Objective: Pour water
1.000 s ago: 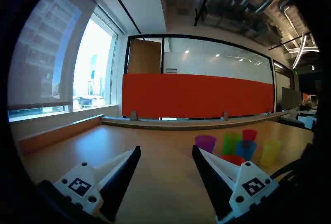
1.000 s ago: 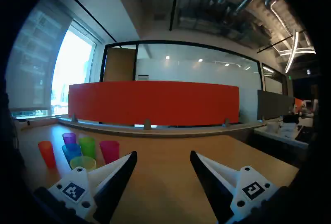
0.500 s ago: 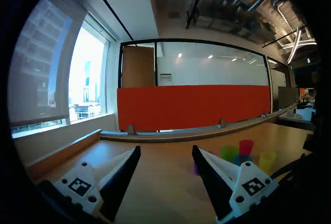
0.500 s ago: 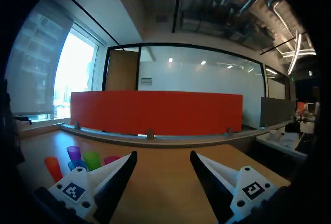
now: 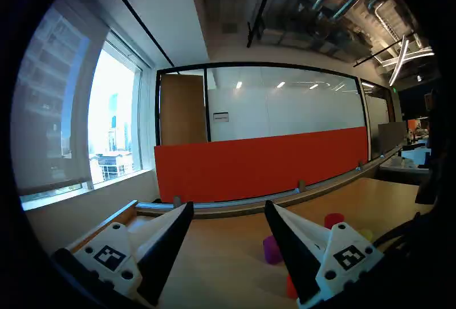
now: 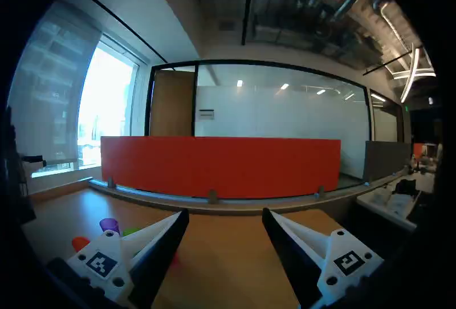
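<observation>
On the desk (image 5: 228, 272), purple cup (image 5: 272, 250) upright, left tool (image 5: 228, 203) spread wide

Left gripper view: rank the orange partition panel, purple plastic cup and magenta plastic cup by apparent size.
1. orange partition panel, by far the largest.
2. purple plastic cup.
3. magenta plastic cup.
Both cups are partly hidden and the magenta one sits farther off, so their order is unsure.

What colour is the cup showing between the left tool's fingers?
Purple. The cup shows best in the left gripper view.
</observation>
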A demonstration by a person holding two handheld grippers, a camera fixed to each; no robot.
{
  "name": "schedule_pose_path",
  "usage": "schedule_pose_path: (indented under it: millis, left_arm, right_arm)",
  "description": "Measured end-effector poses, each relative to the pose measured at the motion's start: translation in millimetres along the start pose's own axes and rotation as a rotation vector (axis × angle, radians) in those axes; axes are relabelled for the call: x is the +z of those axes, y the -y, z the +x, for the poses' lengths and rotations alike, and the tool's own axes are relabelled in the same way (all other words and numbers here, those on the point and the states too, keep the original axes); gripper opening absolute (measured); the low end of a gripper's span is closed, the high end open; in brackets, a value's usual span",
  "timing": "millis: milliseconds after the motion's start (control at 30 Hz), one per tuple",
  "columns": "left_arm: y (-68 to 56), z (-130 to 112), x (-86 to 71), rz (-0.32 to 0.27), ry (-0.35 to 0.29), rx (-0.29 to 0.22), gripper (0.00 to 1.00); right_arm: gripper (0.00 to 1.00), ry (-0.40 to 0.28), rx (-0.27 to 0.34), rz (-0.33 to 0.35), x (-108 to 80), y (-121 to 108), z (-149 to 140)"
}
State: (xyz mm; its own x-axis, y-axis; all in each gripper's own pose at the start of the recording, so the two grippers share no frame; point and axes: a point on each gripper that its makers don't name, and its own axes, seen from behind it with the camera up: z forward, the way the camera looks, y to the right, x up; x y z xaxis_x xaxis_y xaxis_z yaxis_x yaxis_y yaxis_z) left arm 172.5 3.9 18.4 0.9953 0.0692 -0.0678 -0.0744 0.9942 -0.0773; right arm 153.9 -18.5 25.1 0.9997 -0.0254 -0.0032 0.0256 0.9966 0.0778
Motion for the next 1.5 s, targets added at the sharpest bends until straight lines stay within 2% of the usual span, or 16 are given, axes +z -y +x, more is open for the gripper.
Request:
schedule_pose_path:
  millis: [300, 600, 800, 1100, 1267, 1500]
  left_arm:
    - [-0.3, 26, 10.8, -0.015, 0.013, -0.014, 0.92]
    - [1.0, 46, 19.5, -0.036, 0.024, -0.017, 0.92]
    - [-5.5, 42, 23.8, -0.064, 0.045, -0.01, 0.92]
    - [-13.7, 35, 29.7, -0.12, 0.079, 0.031, 0.92]
    - [-19.1, 30, 30.6, -0.164, 0.1, 0.049, 0.92]
    - [-26.1, 23, 33.0, -0.224, 0.127, 0.085, 0.92]
  right_arm:
    - [0.99, -0.018, -0.038, 0.011, 9.7, 5, 35]
    - [0.99, -0.01, -0.035, 0.012, 13.9, 5, 50]
    - [0.99, -0.001, -0.05, 0.02, 13.8, 4, 49]
    - [0.99, 0.015, -0.089, 0.051, 18.3, 4, 45]
    - [0.99, 0.033, -0.117, 0.1, 20.8, 11, 43]
    - [1.0, 0.053, -0.179, 0.202, 21.8, 27, 43]
